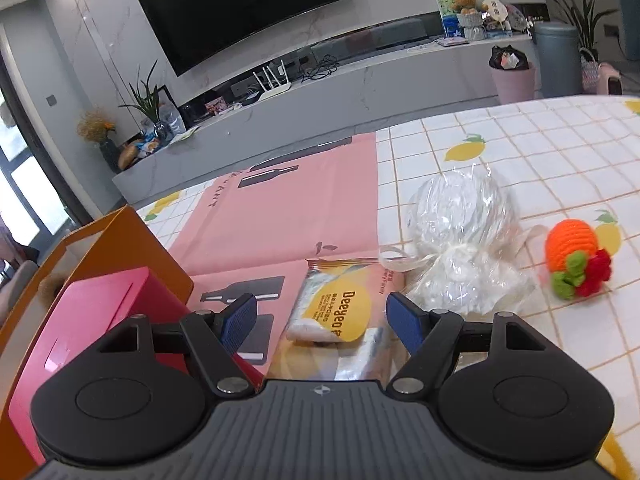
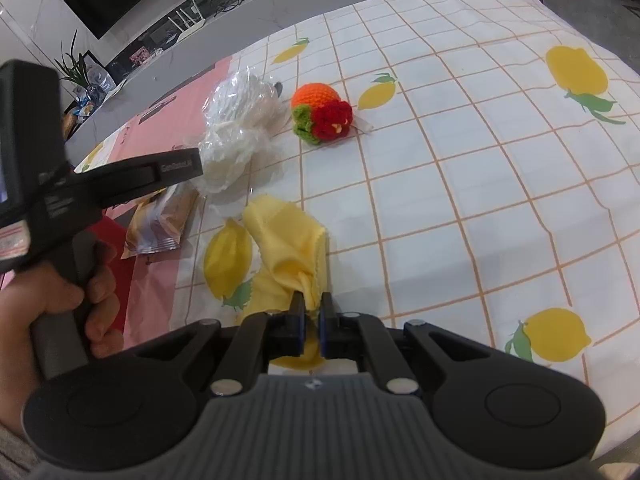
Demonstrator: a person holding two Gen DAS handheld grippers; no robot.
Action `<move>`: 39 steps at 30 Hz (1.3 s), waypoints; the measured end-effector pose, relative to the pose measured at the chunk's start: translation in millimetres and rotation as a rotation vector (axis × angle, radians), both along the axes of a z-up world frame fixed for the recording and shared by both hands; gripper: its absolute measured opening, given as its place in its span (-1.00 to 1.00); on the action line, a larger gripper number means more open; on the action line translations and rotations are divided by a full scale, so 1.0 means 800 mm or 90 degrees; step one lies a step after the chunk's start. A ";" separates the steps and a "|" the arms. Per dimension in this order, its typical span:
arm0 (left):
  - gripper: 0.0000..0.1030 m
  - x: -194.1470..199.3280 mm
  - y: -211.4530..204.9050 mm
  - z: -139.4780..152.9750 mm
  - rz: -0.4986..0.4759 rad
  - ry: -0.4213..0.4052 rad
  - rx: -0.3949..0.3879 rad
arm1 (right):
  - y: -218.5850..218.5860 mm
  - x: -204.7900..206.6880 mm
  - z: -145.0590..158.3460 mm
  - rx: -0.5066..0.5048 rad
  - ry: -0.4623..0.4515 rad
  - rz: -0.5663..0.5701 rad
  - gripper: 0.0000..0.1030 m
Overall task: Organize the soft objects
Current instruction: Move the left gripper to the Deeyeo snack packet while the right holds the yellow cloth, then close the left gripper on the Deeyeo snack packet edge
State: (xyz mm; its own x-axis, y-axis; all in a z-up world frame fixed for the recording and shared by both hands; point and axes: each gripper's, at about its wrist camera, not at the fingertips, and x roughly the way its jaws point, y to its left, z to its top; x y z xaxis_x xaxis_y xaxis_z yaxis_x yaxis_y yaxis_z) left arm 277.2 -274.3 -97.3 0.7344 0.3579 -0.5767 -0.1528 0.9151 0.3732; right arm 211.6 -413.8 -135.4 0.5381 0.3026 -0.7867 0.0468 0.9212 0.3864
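My right gripper (image 2: 312,305) is shut on a yellow cloth (image 2: 286,244), which drapes from the jaws onto the table. My left gripper (image 1: 322,316) is open, with a pack of tissues with a yellow label (image 1: 340,314) lying between its fingers. The pack also shows in the right wrist view (image 2: 160,220), under the left gripper's body. A white soft item in a clear plastic bag (image 1: 464,236) lies just beyond it, also seen from the right (image 2: 236,128). An orange crochet toy with red and green trim (image 1: 576,258) lies to the right of the bag (image 2: 322,112).
An orange bin (image 1: 120,248) with a pink box (image 1: 92,320) stands at the left. A pink mat (image 1: 288,208) covers part of the lemon-print tablecloth (image 2: 480,160). The table's far edge faces a TV cabinet (image 1: 320,92).
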 end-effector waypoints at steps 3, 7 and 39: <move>0.76 0.011 0.003 -0.009 0.017 0.018 -0.016 | 0.006 -0.001 0.001 -0.022 -0.010 0.012 -0.95; 0.77 0.026 0.014 -0.025 0.052 0.047 -0.082 | 0.018 -0.002 0.003 -0.061 -0.020 0.025 -0.95; 0.27 -0.113 0.020 -0.048 -0.164 -0.059 -0.072 | 0.004 -0.005 0.006 -0.027 0.010 0.047 -0.95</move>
State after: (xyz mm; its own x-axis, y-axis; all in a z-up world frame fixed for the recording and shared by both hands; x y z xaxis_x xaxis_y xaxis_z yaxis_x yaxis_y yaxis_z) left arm 186.8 -258.5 -135.9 0.8440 0.0909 -0.5286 0.0605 0.9631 0.2622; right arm 207.8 -410.7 -130.9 0.5024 0.3069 -0.8083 -0.0161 0.9380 0.3462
